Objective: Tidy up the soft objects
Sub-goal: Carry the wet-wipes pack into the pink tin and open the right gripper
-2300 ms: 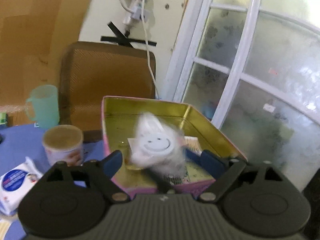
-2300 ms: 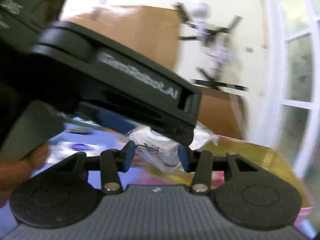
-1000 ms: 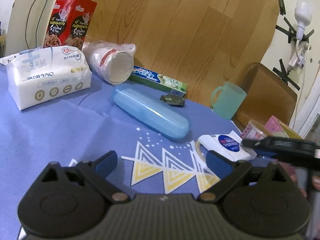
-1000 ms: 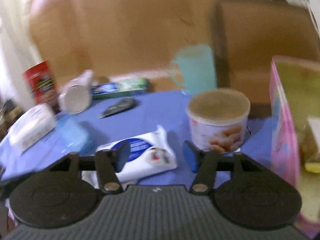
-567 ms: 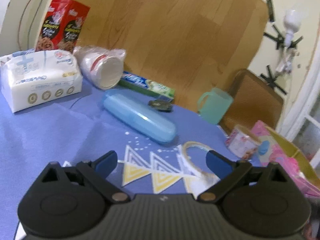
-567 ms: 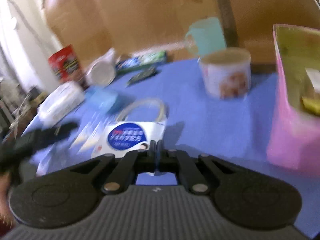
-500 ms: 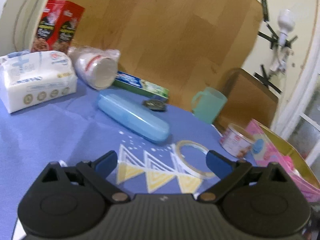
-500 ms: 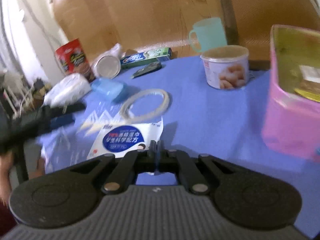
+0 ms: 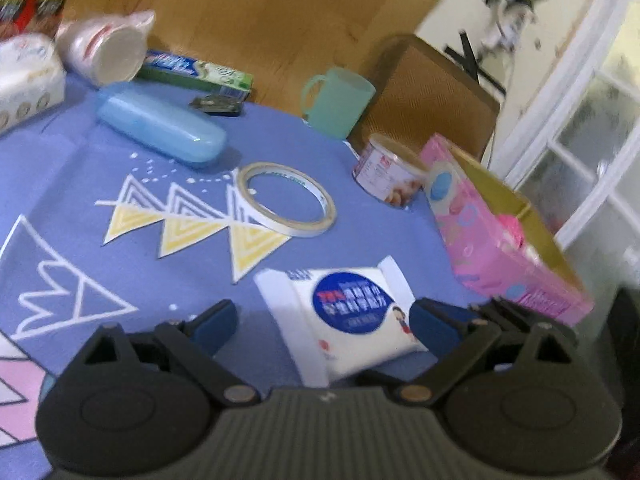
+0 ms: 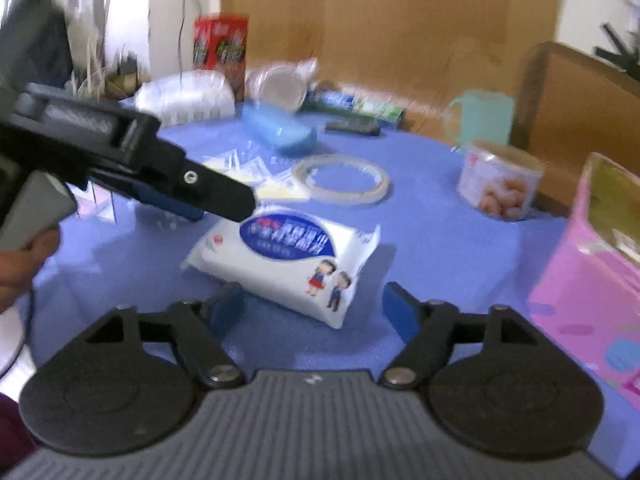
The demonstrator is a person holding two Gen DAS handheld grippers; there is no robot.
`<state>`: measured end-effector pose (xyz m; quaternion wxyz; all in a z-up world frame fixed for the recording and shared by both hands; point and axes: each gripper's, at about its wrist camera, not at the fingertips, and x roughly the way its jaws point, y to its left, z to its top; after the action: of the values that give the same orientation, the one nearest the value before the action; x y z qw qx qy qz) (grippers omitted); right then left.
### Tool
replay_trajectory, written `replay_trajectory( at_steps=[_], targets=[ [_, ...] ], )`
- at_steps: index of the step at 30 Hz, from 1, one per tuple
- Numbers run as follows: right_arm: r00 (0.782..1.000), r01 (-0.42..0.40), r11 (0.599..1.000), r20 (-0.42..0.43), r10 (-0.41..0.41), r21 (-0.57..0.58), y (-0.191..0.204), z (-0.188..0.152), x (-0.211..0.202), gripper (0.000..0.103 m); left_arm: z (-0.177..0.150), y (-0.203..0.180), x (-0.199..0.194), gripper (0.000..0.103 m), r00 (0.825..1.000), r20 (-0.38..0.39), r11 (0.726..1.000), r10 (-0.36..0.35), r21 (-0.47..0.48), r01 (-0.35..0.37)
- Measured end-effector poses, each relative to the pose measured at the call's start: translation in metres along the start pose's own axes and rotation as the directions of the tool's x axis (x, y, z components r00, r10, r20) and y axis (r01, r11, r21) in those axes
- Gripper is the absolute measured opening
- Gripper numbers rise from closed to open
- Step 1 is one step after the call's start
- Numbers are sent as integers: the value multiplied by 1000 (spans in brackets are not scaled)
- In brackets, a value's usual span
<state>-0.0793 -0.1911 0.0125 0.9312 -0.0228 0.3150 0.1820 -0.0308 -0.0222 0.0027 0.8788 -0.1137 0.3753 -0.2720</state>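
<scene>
Wipes pack [image 9: 352,320] lies on the blue cloth [image 9: 120,272], lower centre of both views. Left gripper [image 9: 324,322] spread wide around it; right gripper [image 10: 314,308] also wide, pack just ahead. Pink box [image 9: 508,256] at right edge.

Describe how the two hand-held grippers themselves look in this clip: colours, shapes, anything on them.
Both the left hand-held gripper and the right hand-held gripper have black linkage arms with silver pivot screws, round black discs on either side, a ribbed grey body and blue pads on the fingertips. A bare hand grips the left one's grey handle.

Left gripper [image 9: 322,322] and right gripper [image 10: 316,306] — jaws spread wide.
</scene>
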Motion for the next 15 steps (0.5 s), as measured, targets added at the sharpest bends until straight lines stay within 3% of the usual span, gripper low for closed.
replay_trajectory(
  at_steps=[1,2,4,9,12,15],
  targets=[
    [1000,-14,1000,4,14,8,-1,1,2,83,-1,-6,4,88,1000,-6,1000,-8,27,8],
    [1000,-20,1000,7,21,-1,0,2,4,74,-2,-11,6,85,999,-16,999,-28,44,29],
    [1000,-12,1000,22,12,-7,5,1,2,69,-2,-21,10,85,1000,-20,998,-1,70,2],
    [992,64,998,107,-63,-5,5,-8,-23,65,7,-47,0,83,999,17,991,-40,126,38],
    [972,130,991,198,-130,11,-4,-8,-48,65,19,-75,-4,83,995,55,977,-79,203,66],
    [936,224,974,267,-228,44,-18,-8,-73,65,35,-108,3,83,987,59,956,-146,266,126]
  ],
)
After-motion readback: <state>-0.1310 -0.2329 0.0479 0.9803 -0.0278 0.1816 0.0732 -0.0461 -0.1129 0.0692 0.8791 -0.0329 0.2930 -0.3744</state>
